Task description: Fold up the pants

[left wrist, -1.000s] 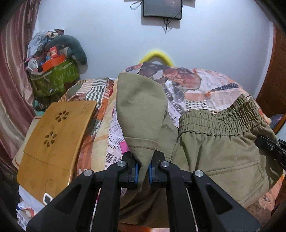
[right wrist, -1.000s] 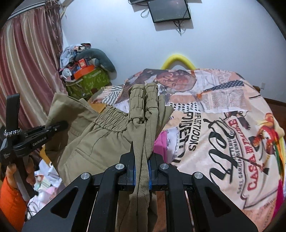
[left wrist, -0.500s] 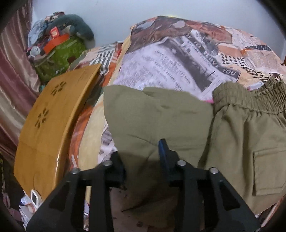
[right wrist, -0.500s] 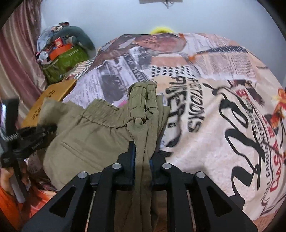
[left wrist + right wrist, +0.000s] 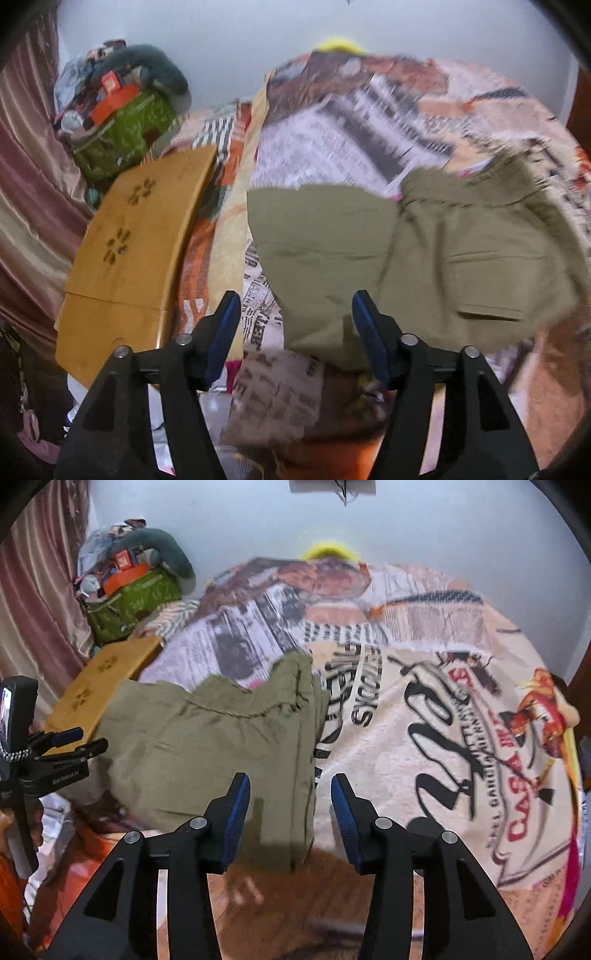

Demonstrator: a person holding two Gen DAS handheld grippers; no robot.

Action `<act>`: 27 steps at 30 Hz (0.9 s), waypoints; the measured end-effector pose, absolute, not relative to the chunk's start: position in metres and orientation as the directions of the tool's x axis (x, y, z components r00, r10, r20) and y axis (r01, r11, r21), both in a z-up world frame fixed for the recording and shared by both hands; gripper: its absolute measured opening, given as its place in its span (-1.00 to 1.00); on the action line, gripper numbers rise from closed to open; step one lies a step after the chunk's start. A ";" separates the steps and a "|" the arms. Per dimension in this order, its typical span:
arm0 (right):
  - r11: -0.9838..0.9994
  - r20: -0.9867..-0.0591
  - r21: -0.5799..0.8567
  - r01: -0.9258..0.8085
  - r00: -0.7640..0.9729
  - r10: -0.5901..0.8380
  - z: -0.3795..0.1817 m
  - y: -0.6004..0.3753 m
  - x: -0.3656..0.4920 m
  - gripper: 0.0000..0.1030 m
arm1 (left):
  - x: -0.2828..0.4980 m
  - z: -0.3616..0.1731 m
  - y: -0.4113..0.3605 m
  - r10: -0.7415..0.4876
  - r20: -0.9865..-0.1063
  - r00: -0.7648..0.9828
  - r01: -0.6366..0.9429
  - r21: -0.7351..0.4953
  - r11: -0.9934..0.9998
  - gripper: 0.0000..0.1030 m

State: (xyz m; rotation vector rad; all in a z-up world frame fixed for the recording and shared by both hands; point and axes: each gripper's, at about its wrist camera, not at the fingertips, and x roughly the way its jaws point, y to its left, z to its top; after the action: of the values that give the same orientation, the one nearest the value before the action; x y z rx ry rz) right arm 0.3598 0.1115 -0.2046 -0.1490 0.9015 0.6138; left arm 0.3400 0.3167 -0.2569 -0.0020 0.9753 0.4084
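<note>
Pants (image 5: 424, 258), olive and soft, lie in a folded heap at the near edge of the bed (image 5: 424, 738), toward its left side, the elastic waistband bunched at the far side. They look light and limp, likely to sag and slide unless taken by a hem or the waistband, where the cloth is thickest. The left hand-held gripper (image 5: 295, 317) and right hand-held gripper (image 5: 290, 797) both stand spread, holding nothing. A printed blanket covers the bed; a wooden lap tray (image 5: 136, 251) leans at its left edge, a green bag (image 5: 129, 598) beyond.
</note>
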 end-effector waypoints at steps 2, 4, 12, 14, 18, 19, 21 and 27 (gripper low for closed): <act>0.813 -0.743 0.129 -0.567 0.488 0.458 -0.184 0.107 0.347 -0.17 | 0.326 -0.234 0.305 0.336 -0.777 0.533 -0.336 0.171 0.926 0.37; 0.807 -0.711 0.132 -0.576 0.512 0.482 -0.165 0.102 0.336 -0.12 | 0.314 -0.215 0.295 0.345 -0.751 0.563 -0.339 0.172 0.925 0.45; 0.776 -0.580 0.101 -0.623 0.597 0.554 -0.095 0.085 0.274 -0.04 | 0.251 -0.132 0.251 0.307 -0.647 0.698 -0.316 0.106 0.943 0.46; 0.769 -0.547 0.112 -0.630 0.607 0.577 -0.082 0.079 0.261 -0.04 | 0.230 -0.109 0.240 0.294 -0.610 0.736 -0.305 0.089 0.948 0.46; 0.749 -0.473 0.137 -0.648 0.622 0.624 -0.053 0.065 0.228 -0.04 | 0.192 -0.072 0.220 0.280 -0.534 0.797 -0.288 0.071 0.955 0.48; 0.745 -0.455 0.137 -0.652 0.627 0.632 -0.046 0.061 0.220 -0.04 | 0.182 -0.064 0.216 0.273 -0.517 0.811 -0.283 0.062 0.957 0.48; 0.738 -0.419 0.134 -0.661 0.637 0.647 -0.035 0.055 0.204 -0.04 | 0.160 -0.047 0.207 0.258 -0.478 0.839 -0.273 0.040 0.961 0.49; 0.716 -0.315 0.131 -0.686 0.656 0.686 -0.008 0.033 0.158 -0.04 | 0.098 -0.008 0.176 0.238 -0.361 0.902 -0.248 0.019 0.968 0.49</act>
State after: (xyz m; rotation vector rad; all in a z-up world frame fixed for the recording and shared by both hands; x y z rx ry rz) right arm 0.1580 0.0331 -0.0081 0.0006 0.3570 0.7771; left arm 0.0980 0.1760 -0.0080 -0.0279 0.3700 0.2517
